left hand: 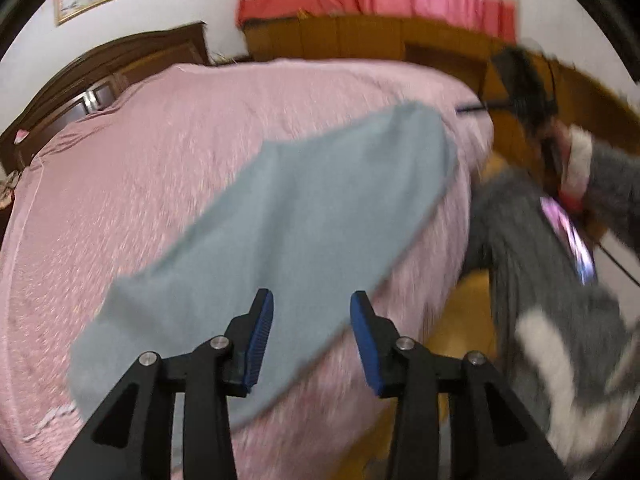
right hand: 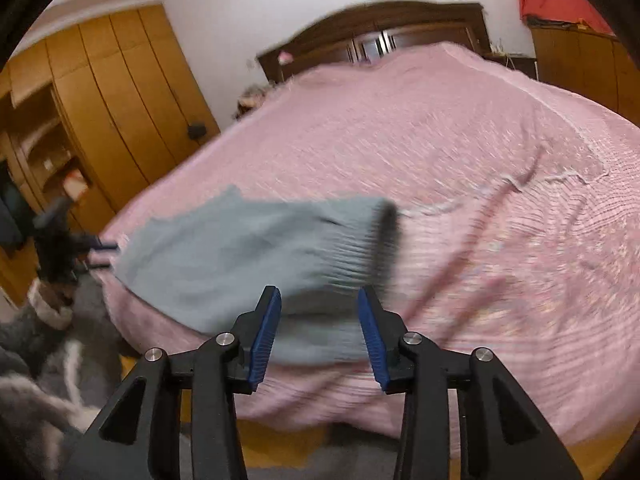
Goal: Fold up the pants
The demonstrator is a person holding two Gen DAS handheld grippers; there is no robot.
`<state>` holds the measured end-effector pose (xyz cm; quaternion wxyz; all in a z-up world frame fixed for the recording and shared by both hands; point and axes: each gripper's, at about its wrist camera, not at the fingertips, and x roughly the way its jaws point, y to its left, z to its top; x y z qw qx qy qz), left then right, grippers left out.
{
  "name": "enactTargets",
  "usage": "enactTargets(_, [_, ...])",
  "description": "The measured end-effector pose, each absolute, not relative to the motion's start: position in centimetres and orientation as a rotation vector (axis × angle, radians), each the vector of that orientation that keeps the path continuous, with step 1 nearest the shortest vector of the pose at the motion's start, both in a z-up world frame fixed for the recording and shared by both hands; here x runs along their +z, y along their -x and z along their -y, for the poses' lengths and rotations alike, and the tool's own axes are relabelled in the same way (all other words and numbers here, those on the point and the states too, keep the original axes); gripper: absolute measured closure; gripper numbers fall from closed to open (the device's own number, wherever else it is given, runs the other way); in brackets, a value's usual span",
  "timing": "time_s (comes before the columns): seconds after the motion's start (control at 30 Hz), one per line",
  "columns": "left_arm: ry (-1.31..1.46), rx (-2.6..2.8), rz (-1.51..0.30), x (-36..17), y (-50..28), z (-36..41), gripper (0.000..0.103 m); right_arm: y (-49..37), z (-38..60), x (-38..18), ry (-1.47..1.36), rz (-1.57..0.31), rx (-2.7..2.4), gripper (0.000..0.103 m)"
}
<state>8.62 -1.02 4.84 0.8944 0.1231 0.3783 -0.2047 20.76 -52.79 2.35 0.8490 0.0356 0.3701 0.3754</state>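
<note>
From the left wrist view, the left claw (left hand: 312, 336) stands wide open with nothing between its blue pads (left hand: 262, 340). Beyond it the grey-blue pants (left hand: 288, 240) lie flat on the pink bedspread (left hand: 160, 152), stretched in a long band from near the claw toward the far right edge of the bed. The picture is blurred, so seams and folds cannot be made out. At the right, a person in a grey fuzzy garment (left hand: 540, 280) holds the right claw (left hand: 466, 109), seen small near the far end of the pants; whether it touches them cannot be told.

From the right wrist view, the right claw (right hand: 319, 330) is likewise wide open and holds nothing. The pants (right hand: 248, 256) lie just ahead of it on the bedspread (right hand: 460, 152), the ribbed waistband (right hand: 360, 240) toward the right. The left claw (right hand: 102, 256) shows at the far left, beside the other end of the pants. A dark wooden headboard (right hand: 380, 28) stands behind the bed, and a wooden wardrobe (right hand: 112, 92) to the left.
</note>
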Motion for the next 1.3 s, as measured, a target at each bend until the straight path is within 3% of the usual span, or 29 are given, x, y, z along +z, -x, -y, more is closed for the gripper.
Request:
enactTargets(0.23, [-0.131, -0.420, -0.793, 2.8, -12.8, 3.5, 0.061, -23.1, 50.7, -1.0, -0.001, -0.882, 0.904, 0.062])
enactTargets(0.47, [-0.190, -0.407, -0.856, 0.7, -12.9, 4.3, 0.061, -22.2, 47.5, -0.4, 0.159, -0.790, 0.943, 0.062])
enactTargets(0.5, [-0.188, -0.398, -0.863, 0.5, -13.0, 4.1, 0.061, -22.2, 47.0, -0.1, 0.177, -0.780, 0.942, 0.064])
enactTargets(0.57, [-0.175, -0.382, -0.866, 0.2, -13.1, 3.5, 0.061, -22.0, 46.4, 0.6, 0.203, -0.780, 0.952, 0.093])
enactTargets(0.6, [-0.168, -0.378, -0.867, -0.1, -13.1, 3.3, 0.061, -22.0, 45.9, 0.8, 0.224, -0.795, 0.955, 0.095])
enactTargets(1.03, [-0.127, -0.358, -0.867, -2.1, -12.9, 1.7, 0.061, -21.9, 47.1, 4.7, 0.296, -0.956, 0.980, 0.095])
enactTargets(1.3, [-0.128, -0.374, -0.861, -2.0, -12.7, 1.3, 0.061, -22.2, 49.8, 1.7, 0.314, -1.122, 0.938, 0.098])
